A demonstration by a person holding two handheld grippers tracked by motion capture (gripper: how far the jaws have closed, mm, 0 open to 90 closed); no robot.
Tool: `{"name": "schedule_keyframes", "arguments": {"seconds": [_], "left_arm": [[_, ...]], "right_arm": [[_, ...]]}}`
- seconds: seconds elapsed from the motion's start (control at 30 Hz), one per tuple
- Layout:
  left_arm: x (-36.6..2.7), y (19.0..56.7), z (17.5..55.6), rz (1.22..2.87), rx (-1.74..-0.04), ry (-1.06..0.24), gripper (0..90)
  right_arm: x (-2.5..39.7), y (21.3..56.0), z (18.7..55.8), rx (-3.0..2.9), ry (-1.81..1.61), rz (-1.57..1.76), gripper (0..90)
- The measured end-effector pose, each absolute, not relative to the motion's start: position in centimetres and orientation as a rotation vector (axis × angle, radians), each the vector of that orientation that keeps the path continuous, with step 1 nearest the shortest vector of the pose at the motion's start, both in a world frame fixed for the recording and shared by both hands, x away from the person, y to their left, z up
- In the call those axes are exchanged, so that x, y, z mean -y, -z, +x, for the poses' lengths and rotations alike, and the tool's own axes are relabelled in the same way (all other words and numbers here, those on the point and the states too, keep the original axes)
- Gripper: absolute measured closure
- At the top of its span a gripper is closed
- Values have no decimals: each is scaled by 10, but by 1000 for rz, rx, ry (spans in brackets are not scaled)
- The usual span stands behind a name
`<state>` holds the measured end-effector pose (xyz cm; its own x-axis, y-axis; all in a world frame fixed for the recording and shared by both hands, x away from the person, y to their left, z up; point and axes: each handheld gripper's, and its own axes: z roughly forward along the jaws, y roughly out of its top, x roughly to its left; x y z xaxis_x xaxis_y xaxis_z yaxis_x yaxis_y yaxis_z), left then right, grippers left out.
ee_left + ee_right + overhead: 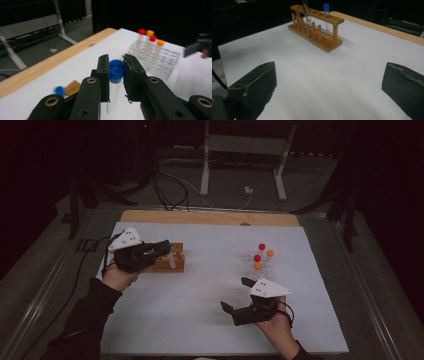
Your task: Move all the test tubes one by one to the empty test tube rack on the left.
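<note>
**White tabletop, dark room, one tube in the jaws**

High view first: nearest the camera are the person's two forearms in dark sleeves coming in from the bottom edge. The right gripper (239, 295) sits low over the white table surface (200, 320), jaws spread wide with nothing between them. The left gripper (162, 249) is over by the wooden test tube rack (172, 262), which stands on the left half of the table. On the right half, well apart from it, is a clear rack (260, 265) with red and orange capped tubes (262, 246). A wooden strip (210, 217) runs along the far edge of the table. Beyond it there's grey floor, loose cables and a white metal stand (242, 150), and the rest of the room is pretty much black.

Left gripper view: the jaws are closed most of the way onto a blue-capped test tube (115, 80), holding it just under the cap, upright. Behind it a second blue cap is blurred, low on the left. The clear rack with its four tubes stands on the white surface farther off.

Right gripper view: both black jaws are far apart and empty, with bare white table between them. The wooden rack sits farther back, holding a blue-capped tube (326, 15) and a clear tube beside it.
</note>
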<state>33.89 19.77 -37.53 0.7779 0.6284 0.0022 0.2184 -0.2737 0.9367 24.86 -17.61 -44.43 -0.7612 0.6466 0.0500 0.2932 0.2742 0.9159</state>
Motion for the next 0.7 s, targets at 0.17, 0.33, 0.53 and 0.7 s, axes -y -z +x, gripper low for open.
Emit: {"name": "schedule_keyframes", "arguments": {"seconds": [0.17, 0.33, 0.53, 0.7], "left_arm": [[-209, 370, 349, 1840, -682, -507, 772], [-218, 367, 361, 1828, -712, -555, 772], [-226, 370, 378, 1811, -754, -582, 772], [-227, 380, 393, 1797, -795, -591, 772]], "right_arm": [[180, 442, 249, -2205, -1527, 873, 0], [181, 442, 249, -2201, -1524, 871, 0], [181, 441, 248, -2200, -1519, 858, 0], [181, 442, 248, -2201, -1513, 856, 0]]}}
